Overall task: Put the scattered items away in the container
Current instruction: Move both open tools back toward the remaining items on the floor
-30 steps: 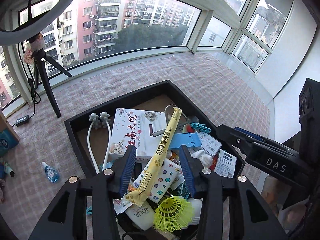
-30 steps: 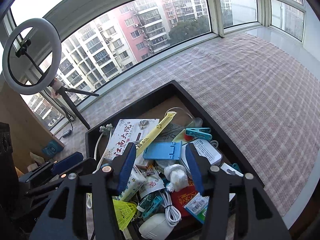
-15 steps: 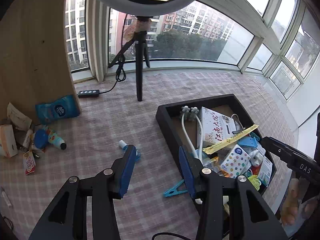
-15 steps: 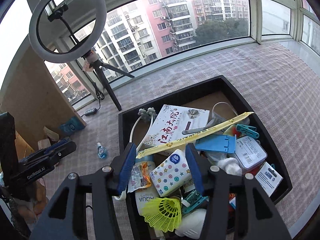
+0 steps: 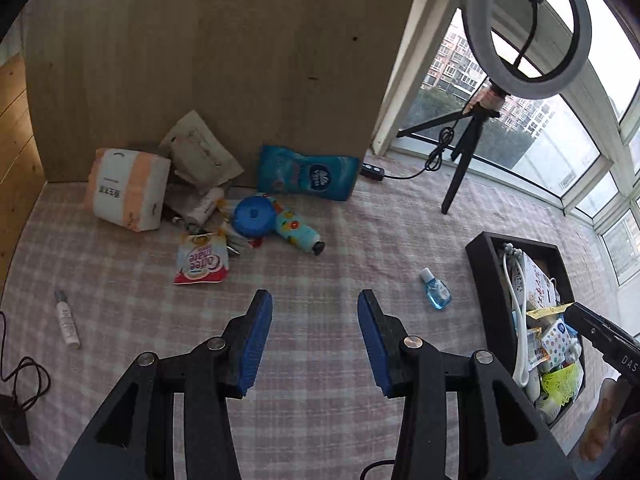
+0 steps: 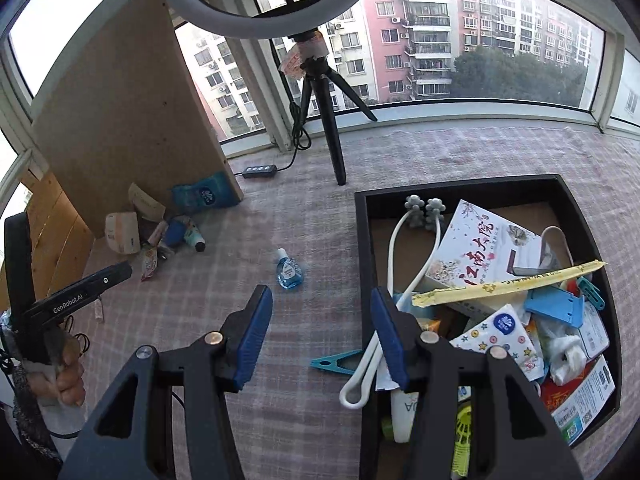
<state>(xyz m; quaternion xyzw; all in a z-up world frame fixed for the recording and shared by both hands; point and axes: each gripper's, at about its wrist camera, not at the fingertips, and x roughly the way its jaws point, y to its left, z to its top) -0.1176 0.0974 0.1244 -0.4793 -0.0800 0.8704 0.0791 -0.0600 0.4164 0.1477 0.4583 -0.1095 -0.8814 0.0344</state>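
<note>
Small blue bottle lies just right of the open left claw, apparently untouched.

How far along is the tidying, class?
Done: the black tray already holds many items. In hand: nothing; the left tongs and right tongs are both open. Left: the blue bottle, teal clip and the pile by the board.

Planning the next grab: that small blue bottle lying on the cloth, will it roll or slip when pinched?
The small blue bottle lies flat, so it probably won't roll far. Its smooth, clear plastic may slip between pads. It looks light for its size.
</note>
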